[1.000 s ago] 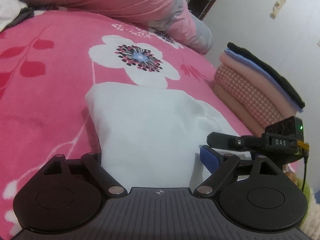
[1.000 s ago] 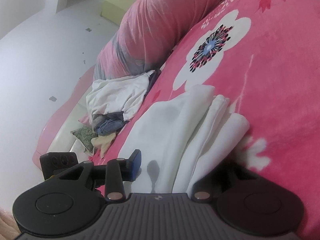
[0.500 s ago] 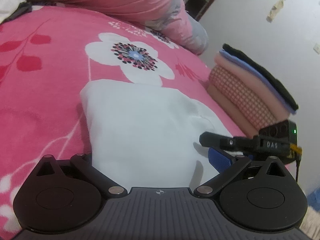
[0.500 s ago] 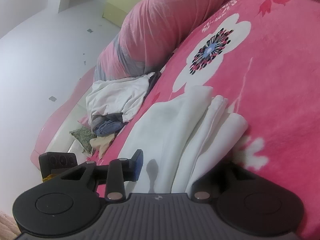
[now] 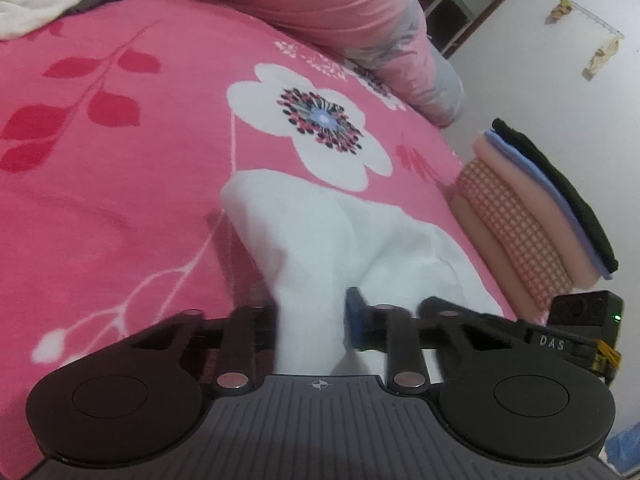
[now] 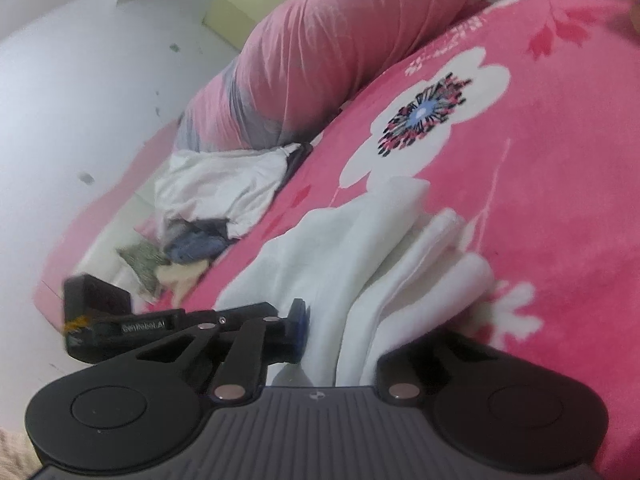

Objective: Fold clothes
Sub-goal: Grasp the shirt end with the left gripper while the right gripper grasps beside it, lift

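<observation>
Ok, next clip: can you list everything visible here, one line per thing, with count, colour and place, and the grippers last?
white garment: one, white, partly folded on the bed, near edge bunched between both grippers
bedspread: one, pink with white flowers and red leaves, under everything
bolster: one, pink with grey bands, along the bed's far side
folded stack: one pile, peach, checked pink, blue and black layers, at the bed's edge by the wall
unfolded heap: one pile, white on top, with blue, dark, green and cream pieces, next to the bolster's end
wall: white, beyond the stack
left gripper: one, black with blue pad, jaws closing on the garment's edge
right gripper: one, black with blue pad, jaws closing on the garment's layered edge
</observation>
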